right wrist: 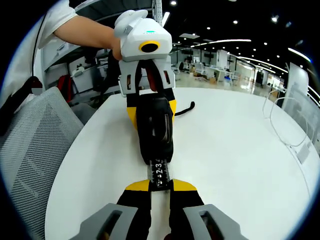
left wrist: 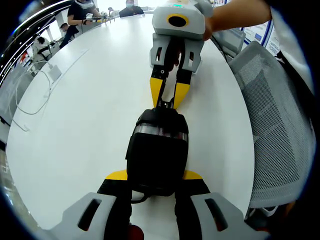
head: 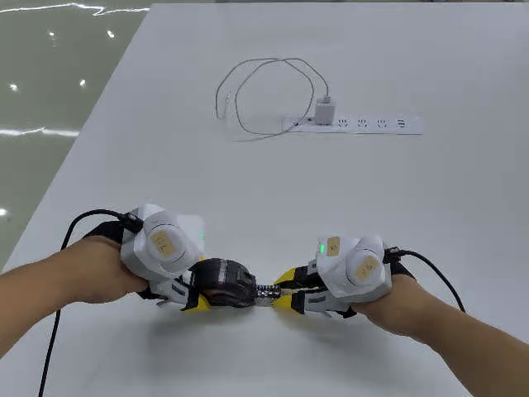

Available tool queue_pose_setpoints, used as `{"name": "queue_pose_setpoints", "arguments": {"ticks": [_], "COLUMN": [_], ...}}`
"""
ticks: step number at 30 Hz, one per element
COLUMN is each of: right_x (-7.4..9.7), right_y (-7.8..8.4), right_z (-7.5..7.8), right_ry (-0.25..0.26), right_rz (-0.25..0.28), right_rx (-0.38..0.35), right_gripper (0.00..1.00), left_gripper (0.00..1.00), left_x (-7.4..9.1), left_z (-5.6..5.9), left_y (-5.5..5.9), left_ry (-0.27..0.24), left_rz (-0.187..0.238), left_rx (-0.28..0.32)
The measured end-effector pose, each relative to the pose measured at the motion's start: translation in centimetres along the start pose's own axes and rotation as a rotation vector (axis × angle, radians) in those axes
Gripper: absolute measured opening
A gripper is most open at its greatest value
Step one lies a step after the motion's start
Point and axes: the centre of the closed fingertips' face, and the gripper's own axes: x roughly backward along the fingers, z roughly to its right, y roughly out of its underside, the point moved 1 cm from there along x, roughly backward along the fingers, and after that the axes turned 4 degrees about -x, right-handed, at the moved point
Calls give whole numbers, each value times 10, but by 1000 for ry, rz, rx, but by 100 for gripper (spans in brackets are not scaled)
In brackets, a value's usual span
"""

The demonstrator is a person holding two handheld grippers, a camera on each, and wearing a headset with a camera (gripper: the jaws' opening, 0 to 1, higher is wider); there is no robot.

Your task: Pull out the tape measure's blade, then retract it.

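Head view | tape measure (head: 221, 284) lay on the table (head: 273, 190) near its front edge, clamped in left gripper (head: 202, 286) | right gripper (head: 282, 290) pinched the blade (right wrist: 159, 174) tip, only a short length out | pull likely needed: body held firm, draw straight, level, slow.

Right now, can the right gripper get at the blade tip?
Probably yes: the right gripper is closed on the short exposed blade, while the left gripper holds the tape measure case; nothing lies between.
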Motion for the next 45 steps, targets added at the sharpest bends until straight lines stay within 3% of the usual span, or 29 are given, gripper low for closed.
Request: {"name": "queue_pose_setpoints", "arguments": {"ticks": [45], "right_x": [44], "right_y": [33], "right_z": [10], "right_ry": [47], "right_rz": [-58], "right_rx": [7], "right_gripper": [8], "left_gripper": [28], "left_x": [0], "left_z": [0], "left_y": [0], "left_ry": [-5], "left_rz": [-7], "left_rx": [-7]}}
